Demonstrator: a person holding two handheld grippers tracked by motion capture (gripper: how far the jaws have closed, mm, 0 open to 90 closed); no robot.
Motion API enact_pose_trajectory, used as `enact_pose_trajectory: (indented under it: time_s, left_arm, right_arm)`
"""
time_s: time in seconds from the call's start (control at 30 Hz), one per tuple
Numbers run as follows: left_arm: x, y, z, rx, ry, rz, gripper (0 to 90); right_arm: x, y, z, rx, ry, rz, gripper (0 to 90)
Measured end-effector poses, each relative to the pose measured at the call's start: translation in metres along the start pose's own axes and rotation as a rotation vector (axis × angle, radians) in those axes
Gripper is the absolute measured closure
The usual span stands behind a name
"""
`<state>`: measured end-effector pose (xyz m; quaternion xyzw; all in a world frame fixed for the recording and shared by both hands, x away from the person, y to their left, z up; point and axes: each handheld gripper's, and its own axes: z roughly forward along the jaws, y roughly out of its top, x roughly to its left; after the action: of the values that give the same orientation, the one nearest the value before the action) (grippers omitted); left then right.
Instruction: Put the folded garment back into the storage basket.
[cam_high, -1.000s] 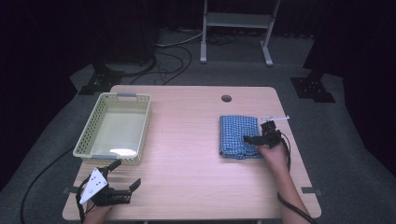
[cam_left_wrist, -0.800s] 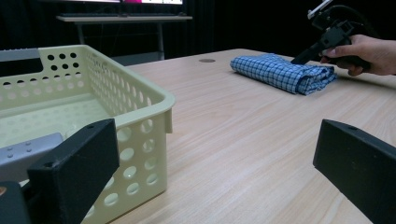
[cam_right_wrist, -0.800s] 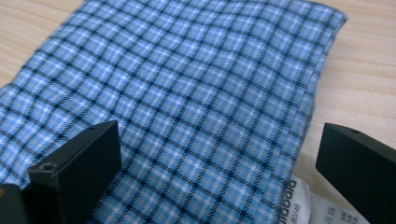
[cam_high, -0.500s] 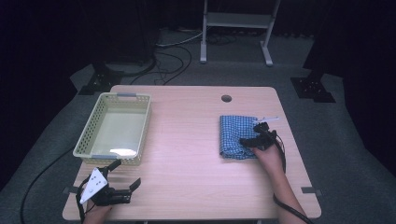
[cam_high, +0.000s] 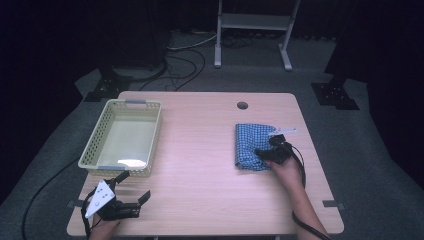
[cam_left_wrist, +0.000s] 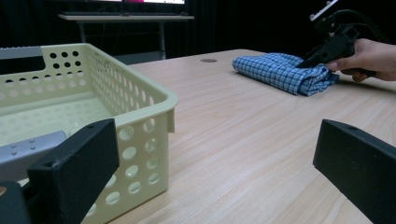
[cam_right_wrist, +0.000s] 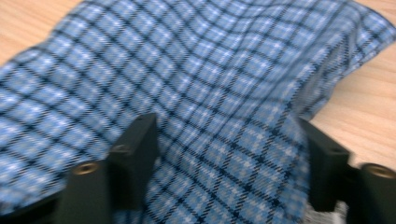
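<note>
From the high view, the folded cloth (cam_high: 254, 152) lies on the right half of the desk (cam_high: 200, 165), well apart from the basket (cam_high: 122, 137) at the left. The right gripper (cam_high: 264, 153) sits on the cloth's near right edge, the side closest to that hand. The left gripper (cam_high: 134, 187) rests at the desk's near left corner just in front of the basket, jaws spread and holding nothing (probably parked until needed).

In the left gripper view, the basket (cam_left_wrist: 93, 107) stands empty just beside the jaws, and the cloth (cam_left_wrist: 285, 72) lies far across the desk with the right gripper (cam_left_wrist: 310, 59) pressed to it.

In the right gripper view, the jaws have just been closing and bracket a bulging fold of cloth (cam_right_wrist: 210, 93) between them; the pinch looks likely but not certainly complete.
</note>
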<state>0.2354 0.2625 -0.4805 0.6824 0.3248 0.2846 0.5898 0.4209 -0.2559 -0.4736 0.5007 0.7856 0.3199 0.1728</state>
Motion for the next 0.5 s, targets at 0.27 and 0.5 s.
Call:
enact_pose_trajectory:
  time_s: [0.27,0.5]
  left_arm:
    - [0.0003,0.0,0.0,0.0,0.002,-0.005,0.0]
    - [0.0005,-0.0001,-0.0001,-0.001,0.002,-0.007,0.0]
  right_arm:
    - [-0.001,0.0023,-0.0029,0.01,0.093,0.044,68.8]
    - [-0.0021,0.0018,-0.0067,0.008,0.145,0.09,73.4]
